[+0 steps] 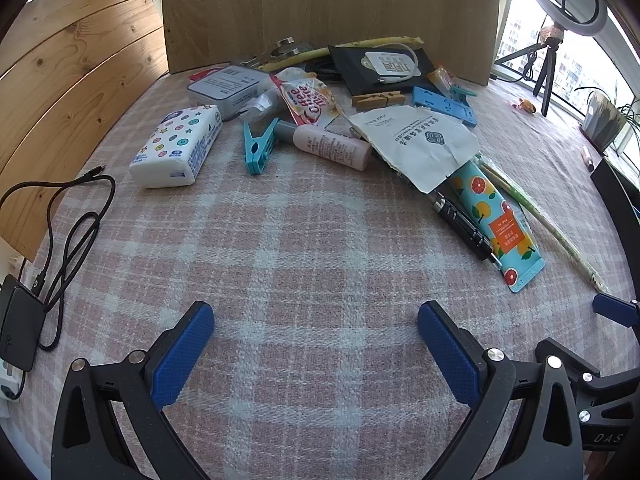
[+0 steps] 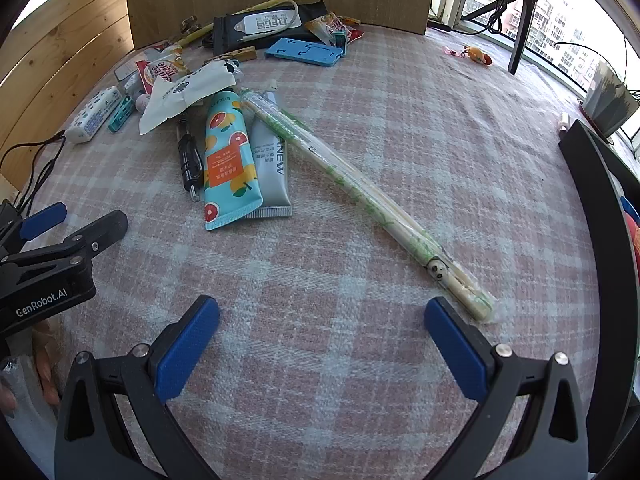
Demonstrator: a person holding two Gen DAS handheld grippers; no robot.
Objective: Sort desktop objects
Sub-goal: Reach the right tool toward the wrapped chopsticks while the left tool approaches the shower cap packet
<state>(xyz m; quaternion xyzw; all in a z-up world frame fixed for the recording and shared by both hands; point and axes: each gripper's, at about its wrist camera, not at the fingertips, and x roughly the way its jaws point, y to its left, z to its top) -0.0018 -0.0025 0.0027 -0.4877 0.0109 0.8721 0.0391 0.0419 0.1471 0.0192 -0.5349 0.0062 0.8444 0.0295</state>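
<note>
A heap of desktop objects lies on the pink plaid cloth [image 1: 304,240]. In the left wrist view I see a tissue pack [image 1: 176,146], a teal clothes peg [image 1: 258,146], a pink bottle [image 1: 328,145], a torn white sachet [image 1: 420,140], a fruit-print tube [image 1: 496,224] and a black pen [image 1: 464,224]. My left gripper [image 1: 316,344] hovers open over bare cloth in front of them. In the right wrist view, wrapped chopsticks [image 2: 360,196] run diagonally, their near end just beyond the right finger [image 2: 456,348]. My right gripper [image 2: 322,344] is open and empty. The fruit-print tube [image 2: 228,160] overlaps a grey tube [image 2: 272,168].
A wooden board [image 1: 328,12] stands behind the heap, with a blue phone stand [image 1: 444,105], wooden pegs [image 1: 378,100] and a black pouch [image 1: 380,68] before it. A black charger [image 1: 20,328] and cable [image 1: 72,236] lie at the left edge. A tripod [image 2: 520,24] stands by the window.
</note>
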